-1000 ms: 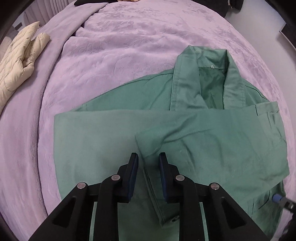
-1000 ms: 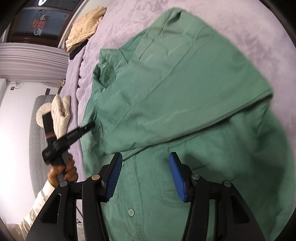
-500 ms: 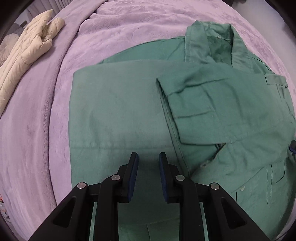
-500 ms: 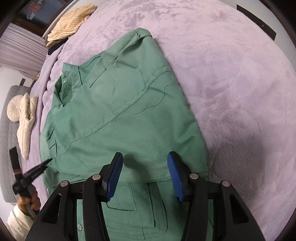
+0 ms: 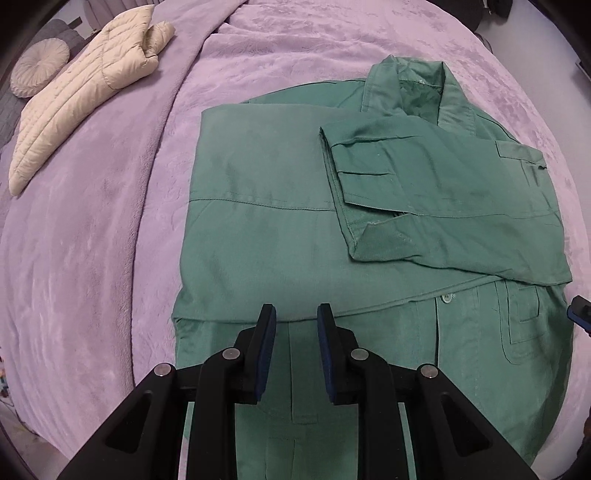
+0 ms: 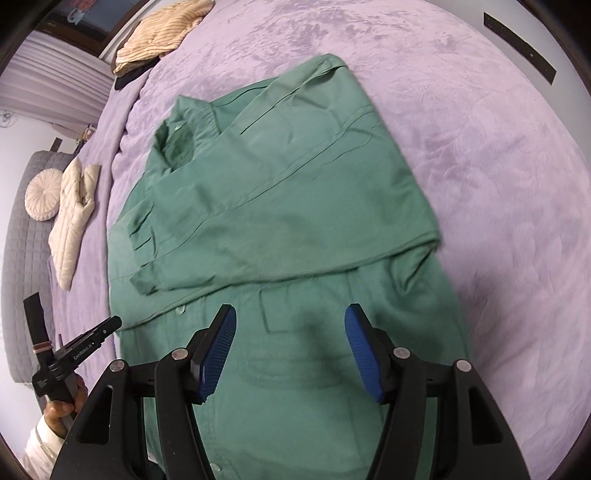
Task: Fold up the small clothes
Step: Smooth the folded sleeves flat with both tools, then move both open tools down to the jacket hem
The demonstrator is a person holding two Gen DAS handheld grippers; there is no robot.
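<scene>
Jaws on the left gripper (image 5: 293, 314) stand a little way apart with nothing between them; they hang over the green shirt (image 5: 369, 229) and grip no cloth. The right gripper (image 6: 290, 325) has jaws set much wider, and they have just been opening more; they too are empty and hold nothing, with the shirt's lower front and a pocket under the gap. The shirt lies flat on the purple bed (image 5: 92, 240), both sides folded in, its collar far ahead of both pairs of jaws. In the left wrist view a folded sleeve with its cuff lies ahead and to the right of the jaws, and a blue tip of the other gripper peeks in at the right edge. Only the right wrist view shows the person's hand (image 6: 61, 408) holding the left gripper, low and left of the jaws, and a striped tan cloth (image 6: 162, 33) far ahead. Both views show a cream puffy jacket (image 5: 85, 88) and a round cushion (image 5: 38, 66) far off to the left.
</scene>
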